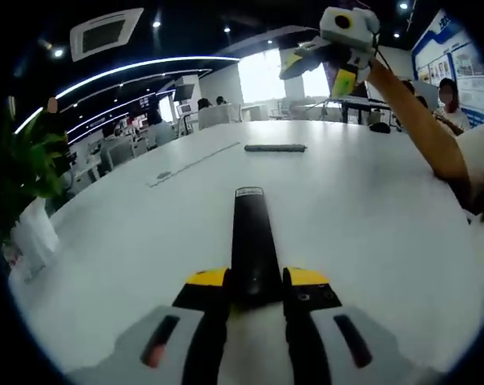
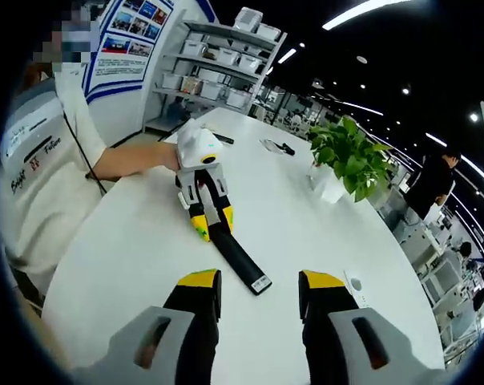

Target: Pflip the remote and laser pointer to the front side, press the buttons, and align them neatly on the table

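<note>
Black remote (image 1: pixel 254 249) flat on white table (image 1: pixel 370 233), left gripper (image 2: pixel 212 222) clamped on its near end; right gripper (image 2: pixel 258 293) spread open, raised beside remote; laser pointer (image 1: pixel 275 147) beyond

You see the remote (image 1: pixel 254 249) as smooth black plastic with a slight gloss; your table (image 1: pixel 362 224) looks matt white and smooth; the gripper fingertips (image 1: pixel 207 279) look like yellow plastic
</note>
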`<control>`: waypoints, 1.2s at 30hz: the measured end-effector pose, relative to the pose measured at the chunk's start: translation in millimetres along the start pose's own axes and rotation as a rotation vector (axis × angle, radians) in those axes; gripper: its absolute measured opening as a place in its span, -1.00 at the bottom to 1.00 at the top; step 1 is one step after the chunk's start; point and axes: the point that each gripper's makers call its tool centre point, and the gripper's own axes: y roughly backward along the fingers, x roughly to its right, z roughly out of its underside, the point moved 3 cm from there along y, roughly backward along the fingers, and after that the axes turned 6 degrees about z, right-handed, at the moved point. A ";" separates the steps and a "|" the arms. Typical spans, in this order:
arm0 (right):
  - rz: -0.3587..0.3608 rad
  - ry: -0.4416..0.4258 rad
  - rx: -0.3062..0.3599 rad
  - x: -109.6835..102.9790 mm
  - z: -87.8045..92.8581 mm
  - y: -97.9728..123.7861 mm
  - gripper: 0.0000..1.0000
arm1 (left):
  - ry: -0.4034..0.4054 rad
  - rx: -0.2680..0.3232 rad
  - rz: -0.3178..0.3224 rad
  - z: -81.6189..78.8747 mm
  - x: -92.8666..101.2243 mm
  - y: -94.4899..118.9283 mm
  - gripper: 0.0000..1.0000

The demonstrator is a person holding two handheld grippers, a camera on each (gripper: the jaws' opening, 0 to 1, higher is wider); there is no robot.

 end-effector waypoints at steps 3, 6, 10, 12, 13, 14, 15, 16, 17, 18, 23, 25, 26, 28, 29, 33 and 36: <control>-0.014 0.000 0.017 -0.9 -2.4 -4.6 -0.17 | 0.058 0.006 0.003 1.1 -1.7 1.1 -0.44; 0.002 0.020 -0.076 1.4 12.9 -11.7 -0.27 | 0.113 0.003 -0.034 3.8 -10.8 4.3 -0.44; 0.005 -0.014 -0.050 6.0 16.2 -24.3 -0.27 | 0.093 0.006 -0.045 4.0 -13.0 4.1 -0.44; 0.009 -0.019 -0.051 6.9 18.6 -29.9 -0.27 | 0.082 0.016 -0.042 4.0 -12.7 3.3 -0.43; 0.008 -0.023 -0.055 5.9 19.7 -32.4 -0.26 | 0.085 0.020 -0.039 4.2 -13.2 3.1 -0.43; 0.001 -0.031 -0.058 5.1 20.9 -34.6 -0.26 | 0.094 0.025 -0.036 4.8 -13.8 2.7 -0.43; -0.007 -0.034 -0.059 3.7 22.1 -36.5 -0.27 | 0.104 0.031 -0.031 5.2 -13.9 2.3 -0.43; -0.015 -0.036 -0.060 2.4 23.4 -38.5 -0.29 | 0.117 0.036 -0.025 5.6 -13.7 1.9 -0.43; -0.017 -0.042 -0.067 2.2 25.6 -41.2 -0.34 | 0.126 0.038 -0.021 5.8 -13.6 1.8 -0.43; -0.015 -0.052 -0.092 2.5 29.8 -43.3 -0.37 | 0.140 0.041 -0.020 6.4 -14.1 1.0 -0.43; -0.015 -0.075 -0.144 1.6 41.6 -52.9 -0.37 | 0.153 0.042 -0.018 7.1 -12.4 0.2 -0.43; -0.017 -0.096 -0.125 2.9 42.8 -55.4 -0.36 | 0.145 0.042 -0.002 7.0 -14.4 -0.3 -0.43; -0.012 -0.109 -0.119 3.7 43.4 -56.6 -0.36 | 0.120 0.019 0.010 7.1 -14.4 0.2 -0.44; -0.020 -0.122 -0.111 2.8 43.7 -57.1 -0.35 | 0.104 0.010 0.041 5.7 -16.5 -0.7 -0.44; -0.022 -0.124 -0.106 2.1 42.9 -57.0 -0.34 | 0.114 0.004 0.066 5.8 -16.8 -1.2 -0.44; -0.027 -0.118 -0.096 0.8 37.7 -52.7 -0.27 | 0.075 -0.030 0.116 4.8 -18.6 -2.0 -0.45; -0.026 -0.104 -0.098 -0.1 34.8 -50.8 -0.27 | 0.067 -0.104 0.135 2.2 -18.9 -4.1 -0.45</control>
